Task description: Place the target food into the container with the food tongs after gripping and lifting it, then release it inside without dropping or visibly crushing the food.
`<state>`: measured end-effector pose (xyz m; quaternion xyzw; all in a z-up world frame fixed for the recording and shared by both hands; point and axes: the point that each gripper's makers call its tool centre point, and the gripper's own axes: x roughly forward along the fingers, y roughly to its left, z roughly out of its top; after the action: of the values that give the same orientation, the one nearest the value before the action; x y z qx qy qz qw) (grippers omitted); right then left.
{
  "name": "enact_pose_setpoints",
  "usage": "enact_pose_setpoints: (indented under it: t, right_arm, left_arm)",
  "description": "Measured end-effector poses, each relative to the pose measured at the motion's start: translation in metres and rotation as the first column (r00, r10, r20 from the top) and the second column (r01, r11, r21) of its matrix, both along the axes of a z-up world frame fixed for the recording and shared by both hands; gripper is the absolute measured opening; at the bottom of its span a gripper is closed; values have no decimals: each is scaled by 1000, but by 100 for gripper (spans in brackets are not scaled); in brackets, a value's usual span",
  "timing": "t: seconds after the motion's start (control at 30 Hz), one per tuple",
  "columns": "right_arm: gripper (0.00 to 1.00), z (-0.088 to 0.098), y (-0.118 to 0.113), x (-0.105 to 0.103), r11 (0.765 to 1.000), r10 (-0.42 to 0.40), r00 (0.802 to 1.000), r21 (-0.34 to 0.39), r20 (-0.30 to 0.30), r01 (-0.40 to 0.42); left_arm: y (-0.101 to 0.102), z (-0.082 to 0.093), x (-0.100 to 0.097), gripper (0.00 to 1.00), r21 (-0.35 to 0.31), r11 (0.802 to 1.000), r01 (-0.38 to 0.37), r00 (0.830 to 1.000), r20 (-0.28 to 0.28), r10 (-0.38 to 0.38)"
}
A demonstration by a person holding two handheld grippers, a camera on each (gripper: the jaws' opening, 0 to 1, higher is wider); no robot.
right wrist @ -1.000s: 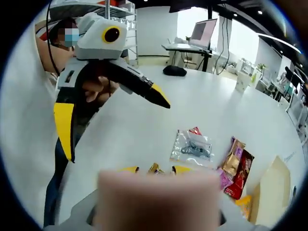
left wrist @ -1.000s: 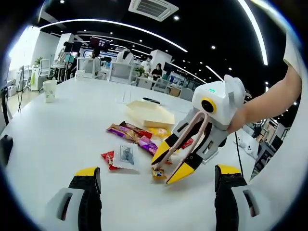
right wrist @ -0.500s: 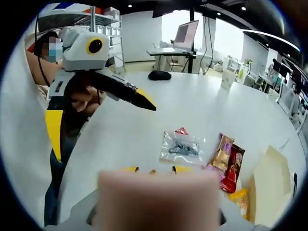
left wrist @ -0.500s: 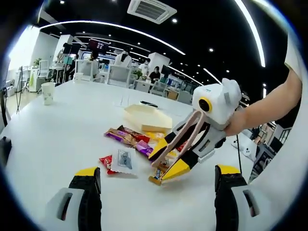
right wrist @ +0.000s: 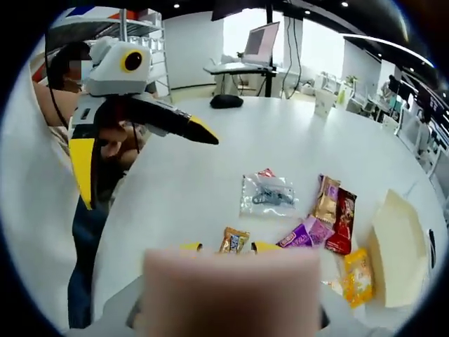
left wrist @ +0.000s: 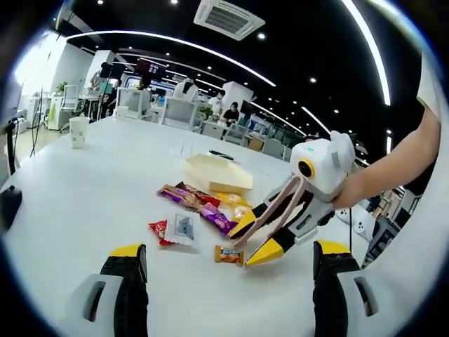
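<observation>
White and wide, the surface (left wrist: 84, 189) sits in an open office with dark ceiling, strip lights and desks behind. A paper cup (left wrist: 78, 131) stands far off on it.

In the left gripper view the left claw (left wrist: 228, 270) has its two black, yellow-tipped jaws wide apart with nothing between them. The right claw (left wrist: 256, 243) comes in from the right, held by a bare arm; pink food tongs (left wrist: 277, 207) run along between its yellow-tipped jaws. Whether the jaws press the tongs I cannot tell. The tong tips sit just above and beside a small orange-brown candy wrapper (left wrist: 229, 255) lying flat on the surface; its print is too small to read.

Behind it lie a clear packet with a red corner (left wrist: 179, 229), a purple wrapper (left wrist: 216, 216), a gold and a dark red bar (left wrist: 184, 194), a yellow packet (left wrist: 231, 199), and the cream paper container (left wrist: 216, 174) farthest back.

In the right gripper view the candy wrapper (right wrist: 233, 241) lies just beyond the yellow jaw tips, and the left claw (right wrist: 137, 151) hangs open at the left.
</observation>
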<state>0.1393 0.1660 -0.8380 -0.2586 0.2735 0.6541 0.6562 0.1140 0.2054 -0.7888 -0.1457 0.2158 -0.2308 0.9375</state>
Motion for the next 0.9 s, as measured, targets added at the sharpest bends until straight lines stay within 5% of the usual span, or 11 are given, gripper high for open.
enact_pose_setpoints:
  t: [0.67,0.9]
  right_arm:
    - [27,-7,12,10,986,-167,986,8,-14,167]
    - [26,-10,9,6,992,-127,991,1,51,127]
  left_arm:
    - [5,3,11,99,26,999,23,1000,11,-23]
    - [1,1,11,99,22,999,33,999,7,-33]
